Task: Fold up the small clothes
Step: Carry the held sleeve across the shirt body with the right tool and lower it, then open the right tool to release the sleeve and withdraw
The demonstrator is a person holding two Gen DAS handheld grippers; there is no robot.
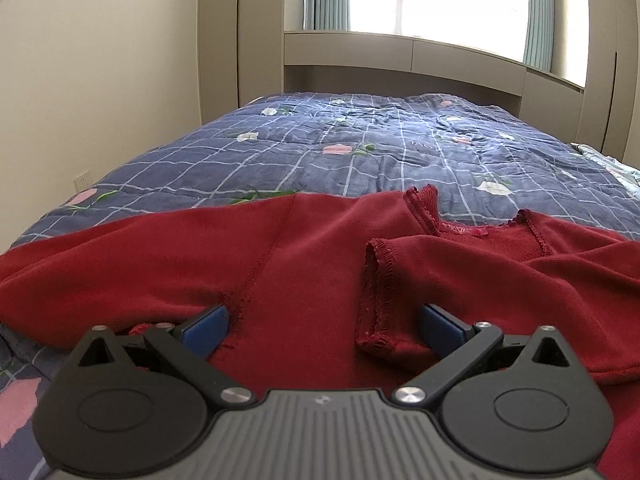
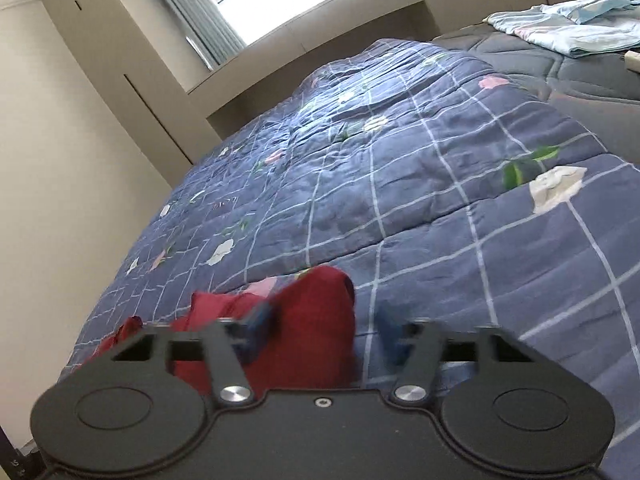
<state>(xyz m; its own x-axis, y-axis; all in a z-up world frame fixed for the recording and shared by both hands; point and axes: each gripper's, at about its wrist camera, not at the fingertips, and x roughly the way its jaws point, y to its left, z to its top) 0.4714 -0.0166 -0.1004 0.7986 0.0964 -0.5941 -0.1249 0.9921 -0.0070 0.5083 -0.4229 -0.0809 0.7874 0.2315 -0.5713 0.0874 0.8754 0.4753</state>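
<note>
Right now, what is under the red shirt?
The red shirt lies on a blue checked quilt with flower prints, which shows all around it. The part of the quilt straight beneath the shirt is covered, so anything else there cannot be seen.

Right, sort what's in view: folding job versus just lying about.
Job:
- red top, spread on the quilt
- left gripper, jaws open over it
- right gripper, red cloth between its fingers

Lying about:
- blue checked quilt
- light blue bedding
- grey mattress

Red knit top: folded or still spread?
Partly folded: red knit top lies on the blue checked quilt, one hemmed sleeve turned inward.
</note>
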